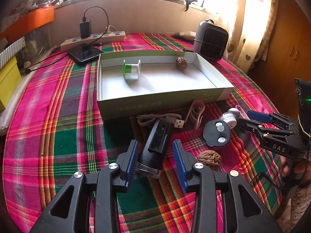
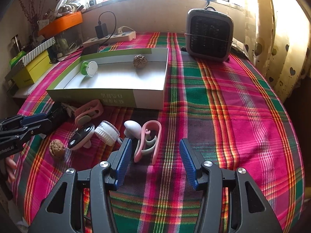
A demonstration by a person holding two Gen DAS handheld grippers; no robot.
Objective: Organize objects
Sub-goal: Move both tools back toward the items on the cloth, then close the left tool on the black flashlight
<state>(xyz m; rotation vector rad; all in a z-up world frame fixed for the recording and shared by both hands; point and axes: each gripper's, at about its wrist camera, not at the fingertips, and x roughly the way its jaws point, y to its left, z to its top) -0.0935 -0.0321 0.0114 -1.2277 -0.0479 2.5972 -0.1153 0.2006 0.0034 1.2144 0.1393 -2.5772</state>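
The wide-apart left tongs [image 1: 155, 161] sit around the black plastic block with a clear end [image 1: 155, 147] on the checked cloth [image 1: 58, 136], near the green cardboard box [image 1: 159, 104], and it could slip sideways, while the right tongs [image 2: 153, 161] gape empty.

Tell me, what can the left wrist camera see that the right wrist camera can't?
Only the left wrist view shows the USB cable and the whole black device between the open left gripper fingers. Only the right wrist view shows the yellow box clearly beside the table. Both show the open box holding a green spool and a walnut.
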